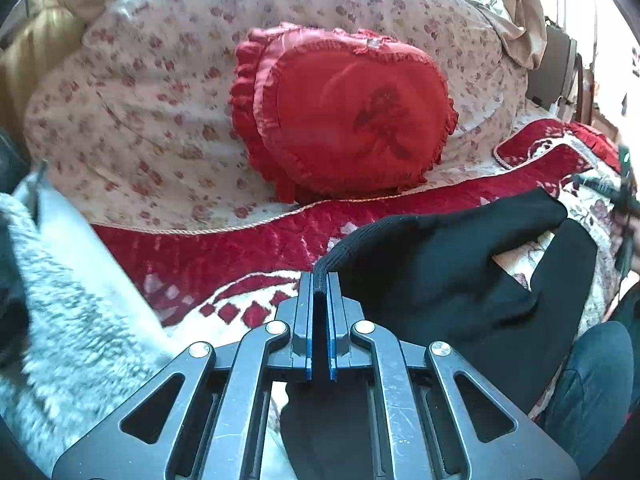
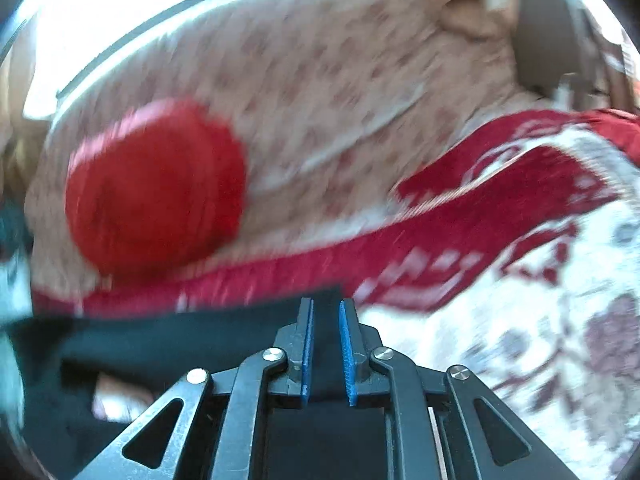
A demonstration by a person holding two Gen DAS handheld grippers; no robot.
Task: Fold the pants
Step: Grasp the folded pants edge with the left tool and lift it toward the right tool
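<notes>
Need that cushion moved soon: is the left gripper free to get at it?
Probably not yet: the left gripper is shut on the black pants. Otherwise the way to the red cushion looks clear.

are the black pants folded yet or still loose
Still loose. The black pants hang rumpled between both tongs: the left tongs are shut on a ribbed edge, the right tongs grip another part, above the red quilt.
</notes>
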